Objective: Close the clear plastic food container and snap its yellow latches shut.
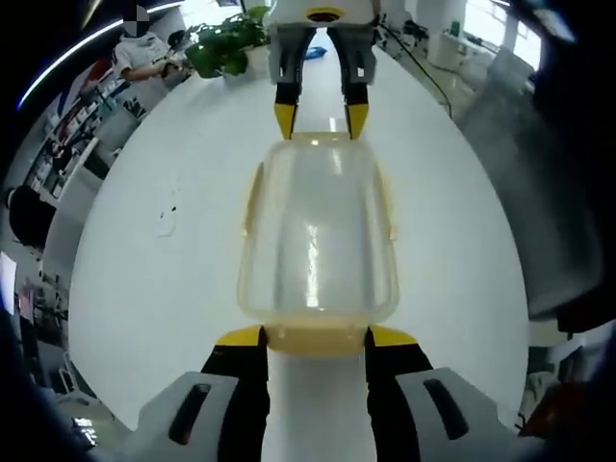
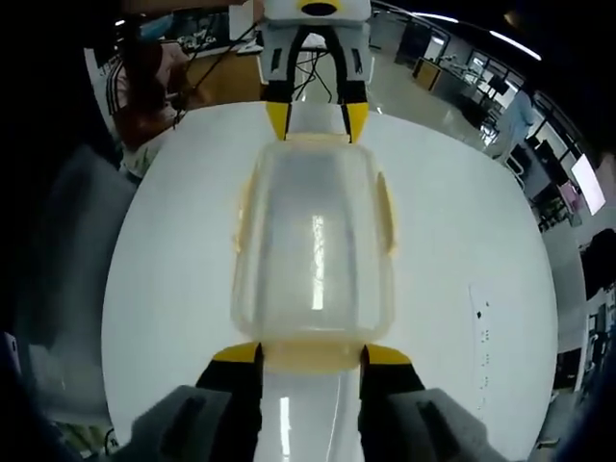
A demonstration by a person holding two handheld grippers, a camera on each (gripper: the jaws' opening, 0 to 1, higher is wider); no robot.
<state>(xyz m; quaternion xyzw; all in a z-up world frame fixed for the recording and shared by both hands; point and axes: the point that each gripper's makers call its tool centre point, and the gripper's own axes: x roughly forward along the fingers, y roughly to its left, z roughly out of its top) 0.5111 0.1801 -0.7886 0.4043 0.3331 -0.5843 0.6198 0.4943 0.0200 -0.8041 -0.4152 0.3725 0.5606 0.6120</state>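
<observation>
Spanning both views: a broad white oval worktop, glossy and reflecting ceiling light. Lying along its middle, lid on: a clear rounded-rectangular plastic food container with pale yellow latches along its sides and ends. Showing in the left gripper view alone: a green leafy potted plant beyond the far edge, a seated person beside it, shelving at left, bright windows at upper right. Showing in the right gripper view alone: a person in a dark striped top at upper left, an open office floor with desks and monitors at right, a small printed strip lying on the white surface.

Facing each other across the container: the left hand-held gripper, yellow-tipped jaws spread apart, flanking the near yellow end latch; the right hand-held gripper, jaws likewise parted either side of the opposite end latch. Touching or just beside, hard telling.
</observation>
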